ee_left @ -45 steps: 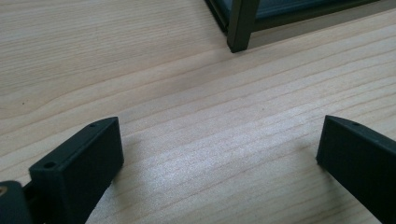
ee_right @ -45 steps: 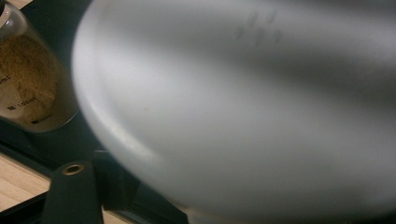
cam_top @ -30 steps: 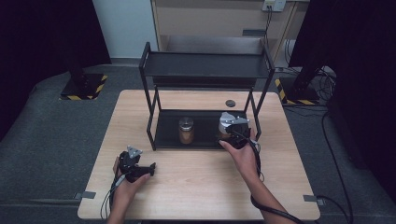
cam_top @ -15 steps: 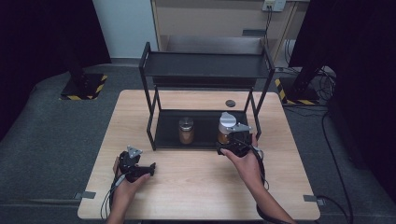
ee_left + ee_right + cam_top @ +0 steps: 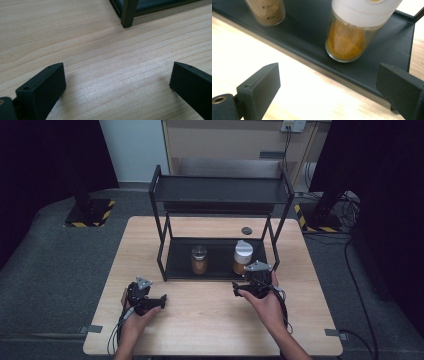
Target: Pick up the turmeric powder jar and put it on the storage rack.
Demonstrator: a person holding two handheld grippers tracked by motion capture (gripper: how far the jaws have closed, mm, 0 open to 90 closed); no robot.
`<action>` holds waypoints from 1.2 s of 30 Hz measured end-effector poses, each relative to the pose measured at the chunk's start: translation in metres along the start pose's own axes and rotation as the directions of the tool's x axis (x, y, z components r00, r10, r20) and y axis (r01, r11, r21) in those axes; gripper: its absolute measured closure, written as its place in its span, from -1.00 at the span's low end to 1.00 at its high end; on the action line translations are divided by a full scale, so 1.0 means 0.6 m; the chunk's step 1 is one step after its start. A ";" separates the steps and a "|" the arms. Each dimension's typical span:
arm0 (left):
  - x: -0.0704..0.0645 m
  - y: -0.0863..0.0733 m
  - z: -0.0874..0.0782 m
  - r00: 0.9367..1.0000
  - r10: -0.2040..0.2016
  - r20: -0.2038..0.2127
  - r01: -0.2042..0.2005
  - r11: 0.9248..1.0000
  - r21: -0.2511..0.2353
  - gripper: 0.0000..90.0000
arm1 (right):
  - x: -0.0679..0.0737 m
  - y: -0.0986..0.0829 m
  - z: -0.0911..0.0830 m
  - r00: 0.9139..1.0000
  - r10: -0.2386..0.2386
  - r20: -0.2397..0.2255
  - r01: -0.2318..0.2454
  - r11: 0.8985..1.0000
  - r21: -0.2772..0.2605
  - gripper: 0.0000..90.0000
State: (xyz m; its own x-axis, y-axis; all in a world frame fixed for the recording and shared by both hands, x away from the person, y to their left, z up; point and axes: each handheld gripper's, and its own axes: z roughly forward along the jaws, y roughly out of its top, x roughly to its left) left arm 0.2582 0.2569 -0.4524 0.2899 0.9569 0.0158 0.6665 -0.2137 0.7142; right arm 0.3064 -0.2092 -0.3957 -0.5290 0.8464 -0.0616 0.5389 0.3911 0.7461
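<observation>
Orange powder fills the white-capped jar (image 5: 242,256), which is set upright on the rack's lower shelf (image 5: 217,269), at 3 o'clock of the brown spice jar (image 5: 199,259). The right gripper (image 5: 248,285) is held just in front, jaws apart and empty, so placement is judged done. The left gripper (image 5: 150,302) is rested on the table (image 5: 210,320), jaws wide apart.

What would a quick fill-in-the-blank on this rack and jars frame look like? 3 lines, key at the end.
1. The white-lidded jar stands on the rack's ______ shelf.
2. The jaws of the right gripper are ______.
3. The powder in that jar is ______ in colour.
4. The left gripper rests over the bare ______.

Missing words: lower; open; yellow; table
</observation>
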 end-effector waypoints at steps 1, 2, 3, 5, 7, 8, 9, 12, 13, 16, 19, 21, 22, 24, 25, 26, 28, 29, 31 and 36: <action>0.000 0.000 0.000 1.000 0.000 0.000 0.000 1.000 0.000 -1.00 | 0.001 -0.002 -0.002 1.000 -0.003 0.001 0.003 1.000 0.000 -0.84; 0.000 0.000 0.000 1.000 0.000 0.000 0.000 1.000 0.000 -1.00 | 0.002 -0.004 -0.003 1.000 -0.004 0.000 0.004 1.000 0.003 -0.84; 0.000 0.000 0.000 1.000 0.000 0.000 0.000 1.000 0.000 -1.00 | 0.002 -0.006 -0.004 1.000 -0.007 -0.002 0.007 1.000 0.002 -0.84; 0.000 0.000 0.000 1.000 0.000 0.000 0.000 1.000 0.000 -1.00 | 0.003 -0.010 -0.005 1.000 -0.009 -0.003 0.009 1.000 0.006 -0.84; -0.001 0.000 -0.001 1.000 0.001 0.000 -0.001 1.000 0.000 -1.00 | 0.002 -0.014 -0.005 1.000 -0.010 -0.004 0.010 1.000 0.009 -0.84; -0.001 -0.001 -0.001 1.000 0.002 0.000 -0.002 1.000 0.000 -1.00 | 0.002 -0.016 -0.006 1.000 -0.006 -0.007 0.006 1.000 0.011 -0.84; -0.001 -0.001 -0.001 1.000 0.002 0.000 -0.002 1.000 0.000 -1.00 | 0.002 -0.019 -0.006 1.000 -0.006 -0.009 0.006 1.000 0.012 -0.84; -0.001 -0.001 -0.001 1.000 0.002 0.000 -0.002 1.000 0.000 -1.00 | 0.003 -0.027 -0.007 1.000 -0.011 -0.016 0.011 1.000 0.015 -0.84; -0.001 -0.001 -0.001 1.000 0.002 0.000 -0.002 1.000 0.000 -1.00 | 0.003 -0.027 -0.007 1.000 -0.011 -0.016 0.011 1.000 0.015 -0.84; -0.001 -0.001 -0.001 1.000 0.002 0.001 -0.002 1.000 0.001 -1.00 | 0.003 -0.035 -0.011 1.000 -0.008 -0.020 0.009 1.000 0.015 -0.84; -0.001 -0.001 -0.001 1.000 0.002 0.001 -0.002 1.000 0.000 -1.00 | 0.001 -0.042 -0.014 1.000 -0.010 -0.025 0.011 1.000 0.017 -0.84; -0.001 -0.001 -0.001 1.000 0.002 0.001 -0.002 1.000 0.000 -1.00 | 0.000 -0.047 -0.017 1.000 -0.014 -0.028 0.015 1.000 0.016 -0.84; -0.001 -0.001 -0.001 1.000 0.002 0.001 -0.002 1.000 0.000 -1.00 | 0.000 -0.050 -0.018 1.000 -0.014 -0.027 0.015 1.000 0.016 -0.84; -0.001 -0.001 -0.001 1.000 0.002 0.001 -0.002 1.000 0.000 -1.00 | -0.003 -0.058 -0.021 0.999 -0.018 -0.030 0.018 1.000 0.015 -0.84; -0.001 -0.001 -0.001 1.000 0.002 0.001 -0.002 1.000 0.000 -1.00 | -0.005 -0.061 -0.021 0.999 -0.019 -0.030 0.019 1.000 0.017 -0.84; -0.001 -0.001 -0.001 1.000 0.002 0.001 -0.002 1.000 0.000 -1.00 | -0.006 -0.063 -0.021 0.999 -0.019 -0.030 0.019 1.000 0.017 -0.84; -0.001 -0.001 -0.001 1.000 0.001 0.001 -0.001 1.000 0.000 -1.00 | -0.010 -0.069 -0.022 0.999 -0.020 -0.033 0.021 1.000 0.022 -0.85; -0.001 -0.001 -0.001 1.000 0.002 0.001 -0.002 1.000 0.000 -1.00 | -0.011 -0.071 -0.023 0.999 -0.023 -0.034 0.023 0.999 0.022 -0.85; -0.001 -0.001 -0.001 1.000 0.002 0.001 -0.002 1.000 0.000 -1.00 | -0.016 -0.078 -0.026 0.999 -0.022 -0.036 0.022 0.999 0.022 -0.85; -0.001 -0.001 -0.001 1.000 0.001 0.000 -0.001 1.000 0.000 -1.00 | -0.031 -0.091 -0.034 0.999 -0.021 -0.029 0.022 0.999 0.030 -0.85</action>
State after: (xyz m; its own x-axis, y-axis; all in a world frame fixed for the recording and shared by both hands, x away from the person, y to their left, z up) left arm 0.2574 0.2566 -0.4524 0.2909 0.9566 0.0165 0.6661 -0.2148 0.7142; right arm 0.2734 -0.2536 -0.4218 -0.5593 0.8269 -0.0579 0.5467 0.4205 0.7241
